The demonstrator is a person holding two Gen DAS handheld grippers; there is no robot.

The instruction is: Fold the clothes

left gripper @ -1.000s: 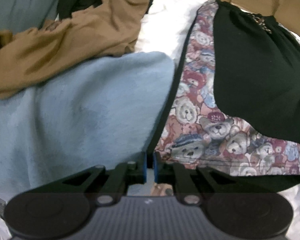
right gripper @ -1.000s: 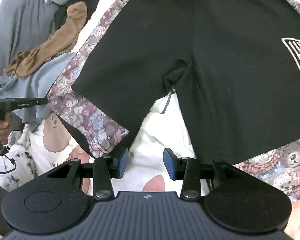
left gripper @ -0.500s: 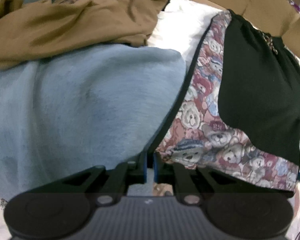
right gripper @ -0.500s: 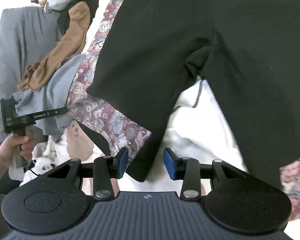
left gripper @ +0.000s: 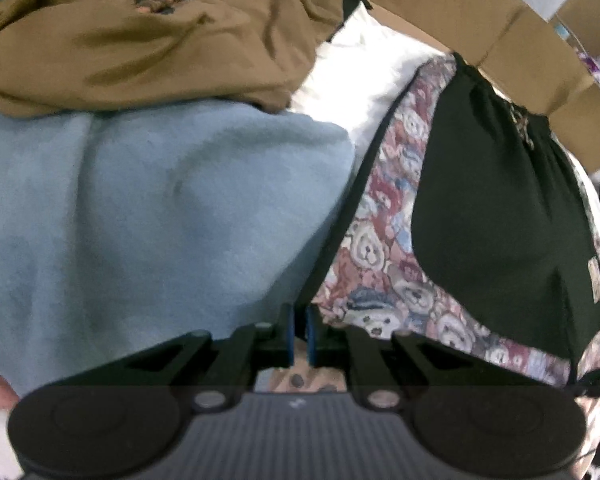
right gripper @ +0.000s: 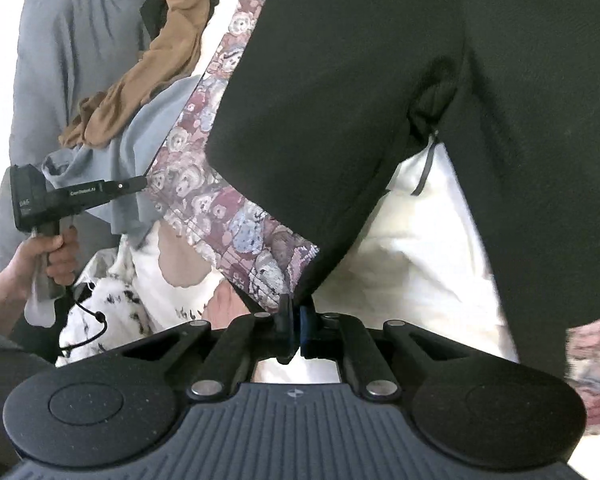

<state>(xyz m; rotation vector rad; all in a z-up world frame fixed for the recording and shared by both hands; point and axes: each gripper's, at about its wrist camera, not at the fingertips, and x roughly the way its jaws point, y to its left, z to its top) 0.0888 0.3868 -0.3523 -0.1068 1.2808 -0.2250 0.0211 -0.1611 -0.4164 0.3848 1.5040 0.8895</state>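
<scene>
The black shorts [right gripper: 380, 80] with teddy-bear print panels lie spread flat on a white printed sheet [right gripper: 412, 264], waistband towards a cardboard box [left gripper: 500, 36] at the far edge. The right gripper [right gripper: 296, 330] has just been closing and its jaws now pinch the hem corner of one leg, where the black cloth meets the bear panel. The left gripper [left gripper: 299, 334] has its jaws together on the outer hem corner of the same leg; how much cloth sits between them is hard to tell in the blur. In the right wrist view a hand [right gripper: 48, 256] holds that left gripper by its handle, pointing steeply down at the bear trim. Just beside the shorts on that side lies a light blue garment [left gripper: 148, 220], its edge touching the dark side seam, with a brown garment [left gripper: 140, 48] heaped on it and a grey cloth [right gripper: 68, 60] further out. Between the two legs the white sheet is bare.
</scene>
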